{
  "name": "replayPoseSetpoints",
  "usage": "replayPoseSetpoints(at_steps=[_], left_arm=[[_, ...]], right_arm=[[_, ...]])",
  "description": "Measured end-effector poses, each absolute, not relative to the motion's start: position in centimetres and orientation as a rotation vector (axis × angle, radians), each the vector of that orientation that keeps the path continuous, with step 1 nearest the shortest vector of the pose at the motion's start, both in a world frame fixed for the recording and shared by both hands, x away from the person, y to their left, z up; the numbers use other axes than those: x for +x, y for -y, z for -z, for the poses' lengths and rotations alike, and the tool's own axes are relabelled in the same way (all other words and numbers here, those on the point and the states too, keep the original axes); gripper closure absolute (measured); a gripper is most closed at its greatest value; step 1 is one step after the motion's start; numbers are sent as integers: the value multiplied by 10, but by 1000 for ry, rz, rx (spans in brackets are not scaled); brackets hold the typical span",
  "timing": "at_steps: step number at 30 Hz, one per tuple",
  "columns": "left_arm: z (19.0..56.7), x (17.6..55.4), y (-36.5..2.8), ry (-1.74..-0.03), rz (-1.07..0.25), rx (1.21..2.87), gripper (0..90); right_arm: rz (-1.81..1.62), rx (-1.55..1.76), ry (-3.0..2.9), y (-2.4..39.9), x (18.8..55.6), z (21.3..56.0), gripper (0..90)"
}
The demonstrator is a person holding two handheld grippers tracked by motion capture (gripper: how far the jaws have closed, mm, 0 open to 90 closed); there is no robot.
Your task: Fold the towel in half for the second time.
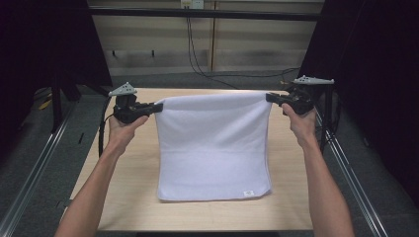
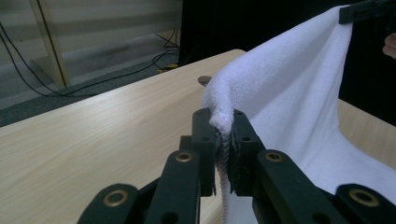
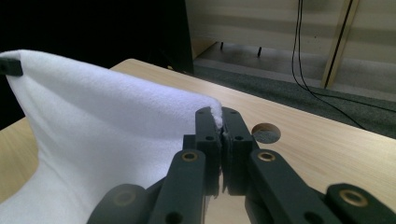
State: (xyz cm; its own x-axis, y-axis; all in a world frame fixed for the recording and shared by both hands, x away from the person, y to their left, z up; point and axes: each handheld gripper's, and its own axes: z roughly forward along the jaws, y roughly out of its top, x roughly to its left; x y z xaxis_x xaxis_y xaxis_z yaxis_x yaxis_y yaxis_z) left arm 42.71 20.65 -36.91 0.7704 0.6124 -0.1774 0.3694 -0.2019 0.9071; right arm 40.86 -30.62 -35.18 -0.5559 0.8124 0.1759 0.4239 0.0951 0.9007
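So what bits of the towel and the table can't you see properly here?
- The towel has a small label in the high view; its print is too small to read.
- The table under the towel is covered by it.
- Towel corner inside the left hand-held gripper: hidden between shut jaws.
- Same at the right hand-held gripper.

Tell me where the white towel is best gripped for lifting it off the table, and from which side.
At its two far corners, each approached from its own outer side. That is how the left gripper and right gripper hold the white towel: jaws shut on a corner, the far edge stretched taut between them, the near hem resting flat on the table.
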Motion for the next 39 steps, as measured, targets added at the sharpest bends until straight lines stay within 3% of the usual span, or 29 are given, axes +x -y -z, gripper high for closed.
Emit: replayPoseSetpoints(at_steps=[14,27,39], left_arm=[[418,380,-215,-736,-189,1842,829],[446,304,-227,-713,-48,1876,821],[481,268,-222,-667,58,2089,707]], right_arm=[[-1484,1145,-2165,308,358,394,871],[-1534,1066,-2329,306,271,435,862],[-1324,1123,-2562,299,233,481,740]])
